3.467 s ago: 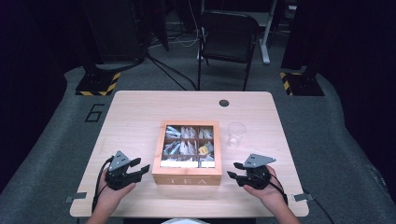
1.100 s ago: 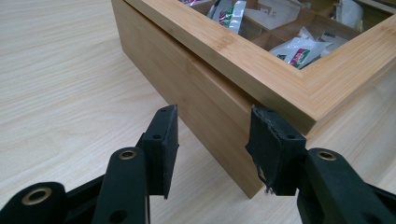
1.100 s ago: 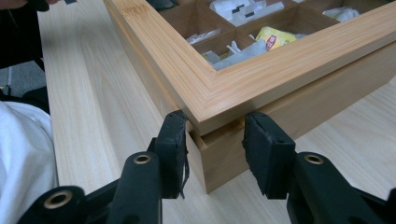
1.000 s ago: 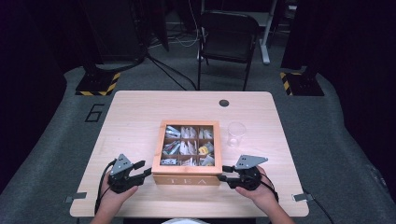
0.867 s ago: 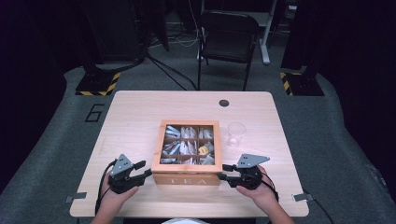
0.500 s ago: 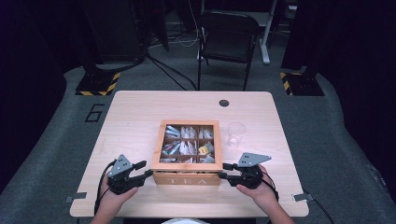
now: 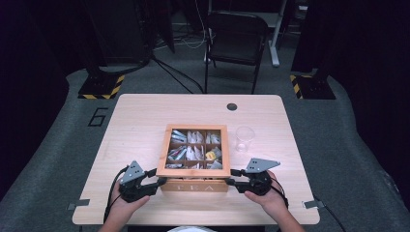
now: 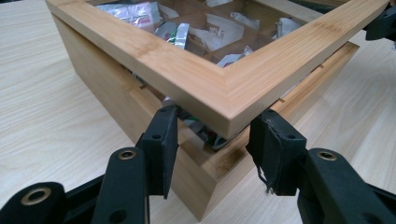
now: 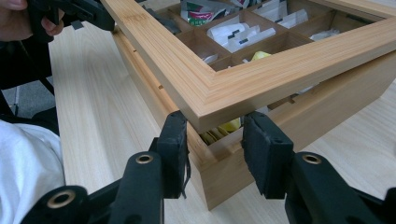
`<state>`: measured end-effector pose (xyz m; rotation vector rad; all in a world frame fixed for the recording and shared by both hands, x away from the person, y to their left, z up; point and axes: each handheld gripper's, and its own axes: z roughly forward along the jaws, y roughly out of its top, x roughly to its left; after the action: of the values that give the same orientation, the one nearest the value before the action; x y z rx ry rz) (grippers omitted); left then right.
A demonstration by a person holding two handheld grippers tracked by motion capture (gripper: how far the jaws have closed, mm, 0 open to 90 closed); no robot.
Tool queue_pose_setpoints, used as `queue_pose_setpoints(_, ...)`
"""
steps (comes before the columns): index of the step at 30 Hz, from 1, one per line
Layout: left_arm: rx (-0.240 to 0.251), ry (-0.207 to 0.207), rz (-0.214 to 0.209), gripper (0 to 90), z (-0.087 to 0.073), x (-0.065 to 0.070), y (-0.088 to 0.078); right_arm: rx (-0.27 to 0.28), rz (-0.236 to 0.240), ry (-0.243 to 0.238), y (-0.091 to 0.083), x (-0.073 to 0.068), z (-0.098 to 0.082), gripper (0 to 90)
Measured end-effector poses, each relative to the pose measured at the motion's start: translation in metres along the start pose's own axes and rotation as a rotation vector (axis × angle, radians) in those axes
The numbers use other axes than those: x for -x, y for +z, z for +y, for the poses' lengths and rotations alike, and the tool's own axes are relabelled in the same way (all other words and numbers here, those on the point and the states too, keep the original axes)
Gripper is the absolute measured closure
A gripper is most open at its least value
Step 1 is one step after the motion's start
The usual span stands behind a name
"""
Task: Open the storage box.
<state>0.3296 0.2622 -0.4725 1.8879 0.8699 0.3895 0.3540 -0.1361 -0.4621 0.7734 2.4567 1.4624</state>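
Note:
A wooden tea box [image 7: 196, 185] marked TEA stands at the table's near middle, with several tea bags [image 7: 193, 145] in its compartments. Its window-framed lid [image 7: 196, 172] is raised a little off the base, and a gap shows under it in both gripper views. My left gripper [image 7: 157, 176] grips the lid's front left corner [image 8: 187, 74], one jaw on each side of that corner [image 8: 217, 126]. My right gripper [image 7: 233, 178] holds the front right corner [image 9: 233, 84] the same way [image 9: 215, 126]. The box base [image 8: 107, 88] [image 9: 336, 98] rests on the table.
A clear plastic cup [image 7: 244, 137] stands just right of the box's far corner. A black round grommet [image 7: 232, 106] sits near the table's [image 7: 140, 125] far edge. A dark chair [image 7: 237, 34] stands beyond the table. A person's white clothing shows at the near edge.
Since the earliest frame both grippers have moved inward to the box's front corners. Over the last second they stay at those corners with hardly any shift.

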Motion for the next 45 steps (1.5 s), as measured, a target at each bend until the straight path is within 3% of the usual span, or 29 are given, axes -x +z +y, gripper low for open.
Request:
queue_pose_setpoints(17,-0.021,0.001,-0.001,51.8,0.013,0.0,-0.005,0.023,0.006,0.009,0.0,0.002,0.004,59.3)
queue_pose_setpoints(22,-0.052,0.017,0.005,51.8,0.017,0.0,-0.006,0.005,0.0,-0.003,-0.002,0.003,0.008,57.2)
queue_pose_setpoints(25,-0.041,0.014,0.018,51.8,0.019,0.001,-0.006,-0.001,-0.009,-0.009,-0.002,0.002,0.01,56.3)
queue_pose_setpoints(38,0.008,-0.032,-0.005,51.5,0.036,-0.007,-0.014,0.022,-0.021,-0.016,-0.009,0.009,0.029,55.2)
queue_pose_setpoints(45,0.007,-0.023,0.013,51.2,0.046,-0.01,-0.016,0.027,-0.032,-0.009,-0.012,0.013,0.038,55.5)
